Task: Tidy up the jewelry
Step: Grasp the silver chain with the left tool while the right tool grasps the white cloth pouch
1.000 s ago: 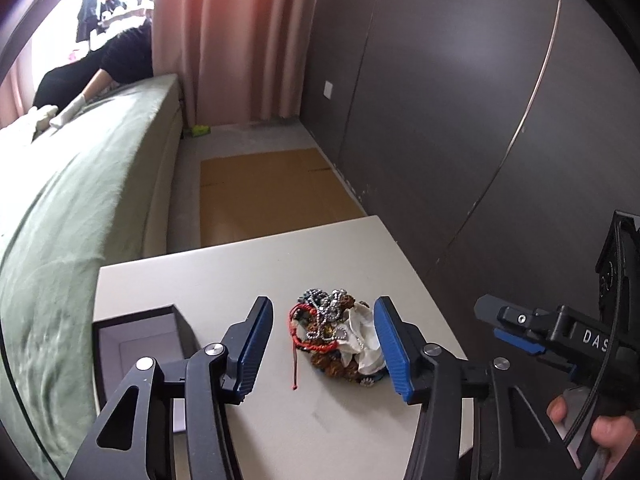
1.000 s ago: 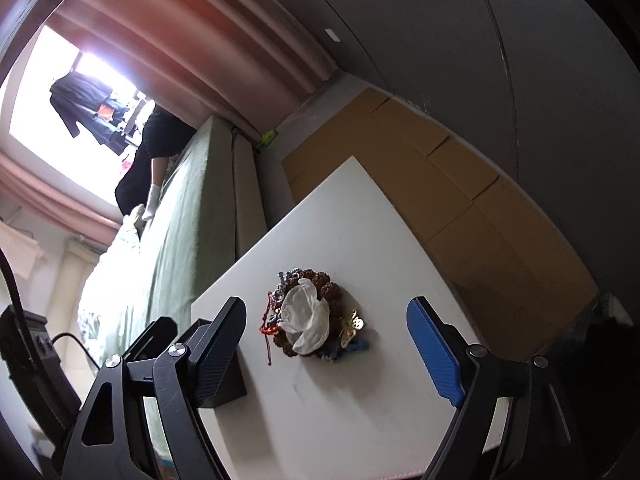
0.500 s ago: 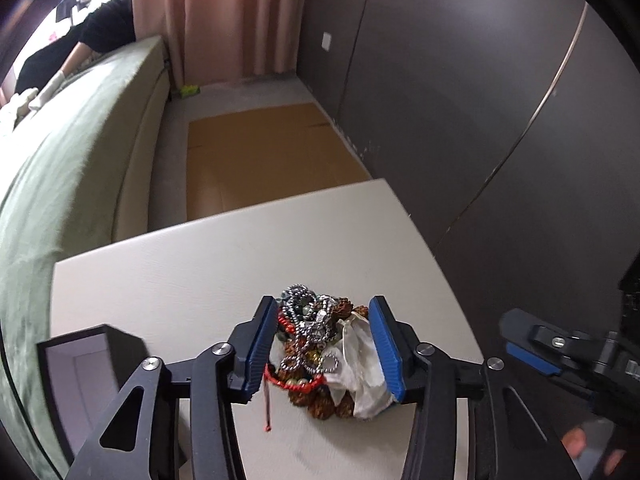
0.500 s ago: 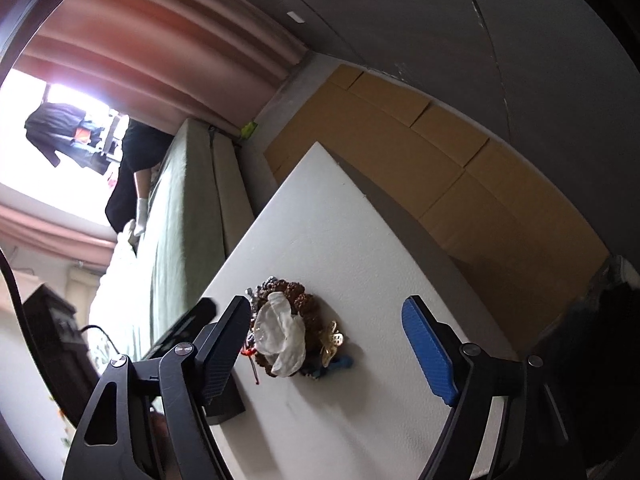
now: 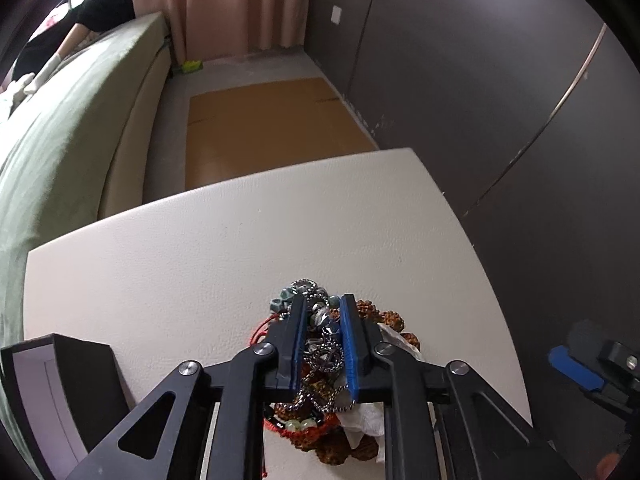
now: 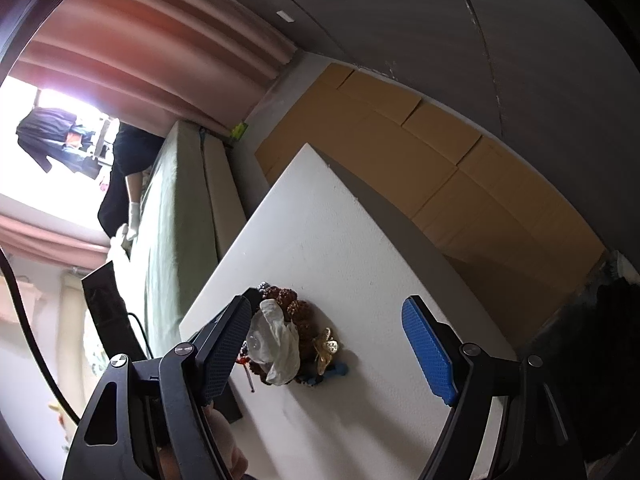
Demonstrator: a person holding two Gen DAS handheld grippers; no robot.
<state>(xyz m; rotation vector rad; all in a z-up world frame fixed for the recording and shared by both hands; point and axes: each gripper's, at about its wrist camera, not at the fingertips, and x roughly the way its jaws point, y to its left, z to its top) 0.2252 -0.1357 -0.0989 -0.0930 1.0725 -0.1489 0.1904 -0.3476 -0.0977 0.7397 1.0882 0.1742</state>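
Note:
A tangled jewelry pile (image 5: 384,316) lies on the white table (image 5: 200,260): brown bead strands, a silver chain (image 5: 326,360), a red cord, green beads and a crumpled white wrap. My left gripper (image 5: 322,300) points down into the pile and is shut on the silver chain, which bunches between the blue pads. In the right wrist view the pile (image 6: 294,308) sits just inside the left finger of my right gripper (image 6: 326,302), which hovers open and touches nothing. A gold butterfly ornament (image 6: 326,348) lies at the pile's near edge.
An open black jewelry box (image 5: 60,380) stands at the table's left near corner. A green sofa (image 5: 80,120) runs along the left, with a person at its far end. Cardboard (image 5: 272,128) covers the floor beyond the table. A dark panelled wall (image 5: 500,100) is close on the right.
My left gripper dropped forward onto the pile and its jaws closed on the silver chain. The right gripper sank and rolled a little and stayed open.

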